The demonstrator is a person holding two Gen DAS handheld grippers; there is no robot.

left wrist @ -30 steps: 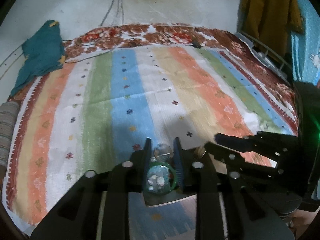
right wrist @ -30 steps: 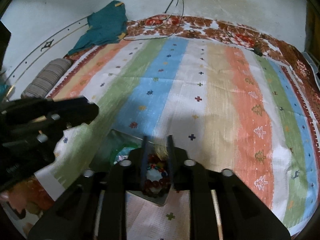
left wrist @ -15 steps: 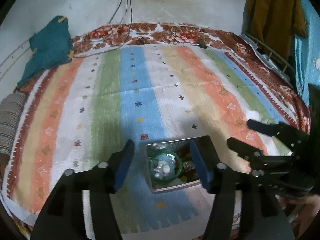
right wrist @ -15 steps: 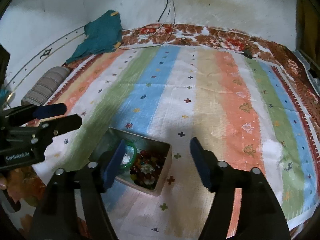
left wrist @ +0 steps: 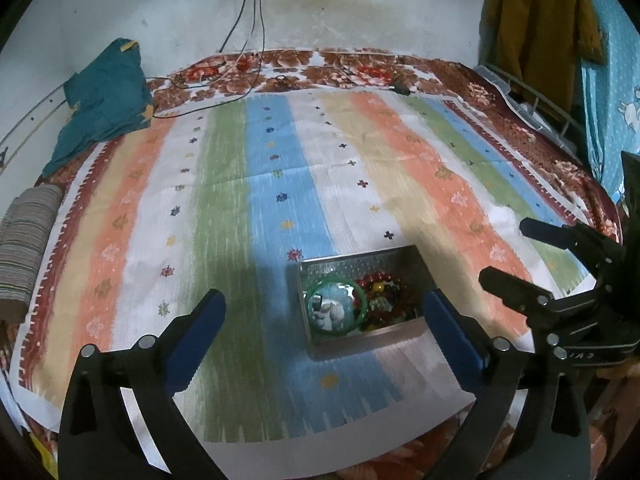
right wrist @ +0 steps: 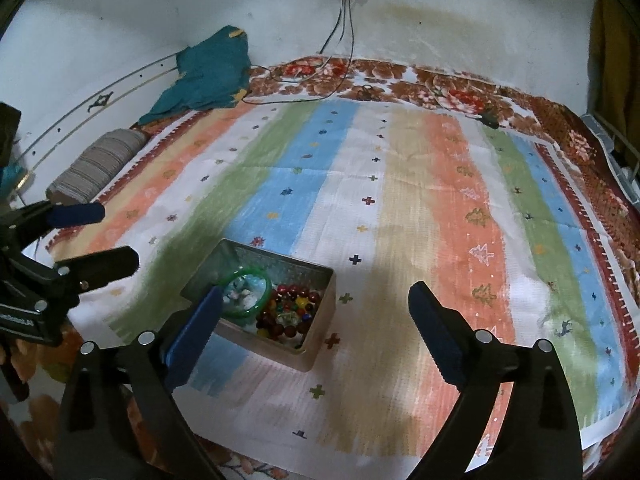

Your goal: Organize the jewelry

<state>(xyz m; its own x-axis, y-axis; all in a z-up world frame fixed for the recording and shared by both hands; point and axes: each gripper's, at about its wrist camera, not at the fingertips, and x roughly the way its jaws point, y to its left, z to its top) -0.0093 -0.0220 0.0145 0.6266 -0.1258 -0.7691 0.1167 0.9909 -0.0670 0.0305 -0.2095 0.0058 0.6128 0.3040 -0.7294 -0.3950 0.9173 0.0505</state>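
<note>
A shiny metal box stands on the striped cloth near its front edge. In it lie a green bangle around a pale trinket, and a red beaded bracelet with other coloured beads. My left gripper is open and empty, raised above and just in front of the box. My right gripper is open and empty, raised to the right of the box; it also shows in the left wrist view. The left gripper shows at the left of the right wrist view.
The striped cloth covers a bed with a floral sheet. A teal garment and a striped bolster lie at the left. Cables hang from a wall socket. A brown garment hangs at the right.
Both grippers opened and let go of the bangle and the beaded bracelet into the box. Both have pulled up and back from the box.
</note>
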